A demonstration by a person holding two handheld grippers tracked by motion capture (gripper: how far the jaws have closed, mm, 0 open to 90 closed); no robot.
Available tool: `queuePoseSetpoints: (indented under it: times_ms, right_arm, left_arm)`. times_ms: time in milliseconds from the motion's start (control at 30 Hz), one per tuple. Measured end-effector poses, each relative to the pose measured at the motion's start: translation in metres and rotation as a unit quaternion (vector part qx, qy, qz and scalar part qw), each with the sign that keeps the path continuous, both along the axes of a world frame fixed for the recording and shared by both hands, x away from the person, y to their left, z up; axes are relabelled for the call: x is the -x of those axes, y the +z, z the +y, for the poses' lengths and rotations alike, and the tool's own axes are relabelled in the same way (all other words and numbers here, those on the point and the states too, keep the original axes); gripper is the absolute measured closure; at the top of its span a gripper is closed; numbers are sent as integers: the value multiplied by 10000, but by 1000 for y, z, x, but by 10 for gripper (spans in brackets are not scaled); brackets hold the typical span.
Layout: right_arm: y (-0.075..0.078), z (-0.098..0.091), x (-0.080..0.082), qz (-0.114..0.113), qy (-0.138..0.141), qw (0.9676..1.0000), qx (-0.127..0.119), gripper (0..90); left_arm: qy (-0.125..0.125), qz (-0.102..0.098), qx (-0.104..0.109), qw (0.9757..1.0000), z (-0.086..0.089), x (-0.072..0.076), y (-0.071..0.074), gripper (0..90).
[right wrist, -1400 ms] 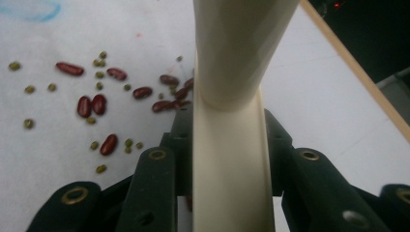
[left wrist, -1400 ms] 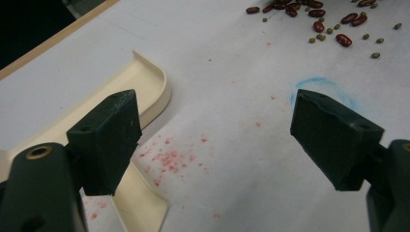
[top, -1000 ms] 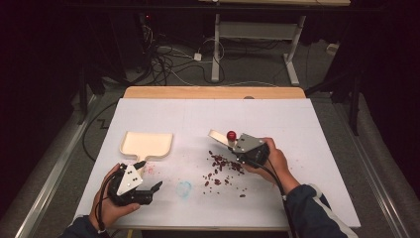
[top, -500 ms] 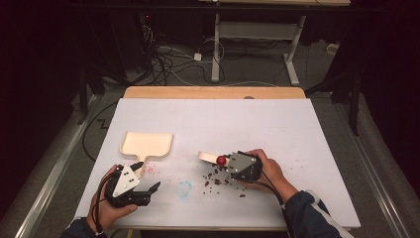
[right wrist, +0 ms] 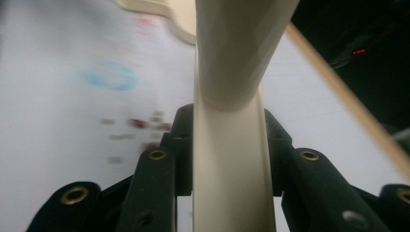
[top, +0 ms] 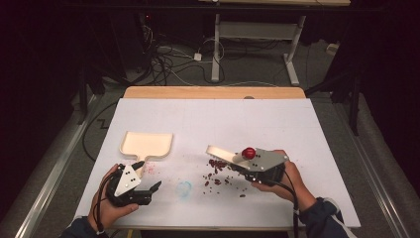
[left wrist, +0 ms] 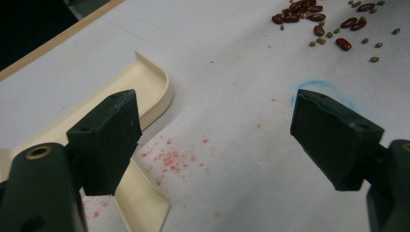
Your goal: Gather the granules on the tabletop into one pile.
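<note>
The right gripper [top: 236, 161] has its fingers clamped on the handle of a cream scraper [top: 221, 153], seen close up in the right gripper view as a pale bar [right wrist: 231, 159] pinched between the two black fingers. In the high view the scraper's blade reaches left from the gripper and hangs just over the beans [top: 218, 171] — a loose scatter of dark red ones mixed with small green ones lying on the white counter [top: 297, 129], right of its middle and near the front edge; whether the blade touches the counter cannot be told. A red ball [top: 248, 152] sits on top of the right gripper, beside its grey plate. The left gripper [top: 151, 191] rests low at the front left of the counter, its fingers [left wrist: 109, 140] spread wide with nothing between them, pointing toward the beans [left wrist: 314, 19], which lie well apart from it. A cream dustpan [top: 146, 145] lies flat on the counter just behind the left gripper, its handle pointing toward the person; in the left gripper view its rim [left wrist: 162, 89] runs beside the left-hand finger. Between the dustpan and the beans the counter carries a faint blue ring [top: 184, 188] and a patch of red speckles [left wrist: 171, 157] — stains, flat on the surface.
</note>
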State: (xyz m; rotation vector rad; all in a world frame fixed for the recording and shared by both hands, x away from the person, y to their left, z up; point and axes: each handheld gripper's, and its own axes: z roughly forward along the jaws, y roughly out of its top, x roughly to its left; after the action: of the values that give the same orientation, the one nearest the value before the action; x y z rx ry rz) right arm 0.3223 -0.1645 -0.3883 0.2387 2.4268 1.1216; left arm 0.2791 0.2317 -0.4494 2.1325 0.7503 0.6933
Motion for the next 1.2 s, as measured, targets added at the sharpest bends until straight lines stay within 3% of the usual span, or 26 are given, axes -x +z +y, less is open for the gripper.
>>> queuePoseSetpoints:
  times_ms: [33,67,100,133,167,200,233,267,300,400,433,467,500,533,733,767,933,1000,1067,1200]
  right_arm:
    - [4,0,11,573,316,9978,-90,674]
    - [3,1,16,827,470,9954,-102,674]
    - [2,3,20,1016,543,9933,-116,674]
    - [2,3,20,1016,543,9933,-116,674]
    - [-4,8,24,1438,745,9868,-61,675]
    - [-4,8,24,1438,745,9868,-61,675]
    - [-14,16,24,1779,897,9799,-97,674]
    - [-14,16,24,1779,897,9799,-97,674]
    - [-19,20,27,2092,788,9747,-40,674]
    - [-36,33,19,2224,728,9721,175,675]
    - [-38,35,15,2254,685,9718,81,675]
    - [-37,35,11,2264,590,9722,80,675]
    - [-38,35,4,2210,334,9746,162,674]
    - [-38,35,4,2210,334,9746,162,674]
    - [-42,28,-26,2434,17,9698,165,671]
    - [-41,27,-30,2366,-37,9714,219,671]
    - [-39,23,-47,2364,-216,9713,147,671]
    - [-36,22,-51,2274,-246,9734,109,672]
    - [-32,21,-51,2193,-334,9751,49,674]
    - [-21,13,-42,2061,-203,9783,-115,674]
  left_arm:
    - [11,-11,-14,10000,0,0,0,176]
    - [28,-12,8,10000,1,0,0,176]
    - [43,4,47,10000,2,0,0,175]
    - [62,14,48,10000,2,-1,0,175]
    - [84,17,77,9999,2,-2,0,176]
    - [89,27,90,9999,2,-2,0,176]
    - [86,30,90,9999,2,-2,0,176]
    - [84,32,79,9999,2,-2,0,176]
    - [75,42,70,9999,2,-3,0,176]
    - [68,39,85,9999,3,-6,-1,176]
    - [70,51,86,9999,3,-6,-1,176]
    - [66,51,94,9999,2,-6,-2,176]
    - [46,49,67,10000,2,-5,-2,176]
    - [36,48,75,10000,2,-4,-2,176]
    - [12,131,63,9999,0,-4,-3,176]
    - [-1,139,39,9999,-1,-4,-3,176]
    - [-38,159,47,9999,-1,-5,-4,176]
    - [-49,174,42,9998,-2,-5,-4,176]
    - [-72,158,4,9998,-3,-4,-4,176]
    - [-74,151,-1,9999,-3,-3,-4,176]
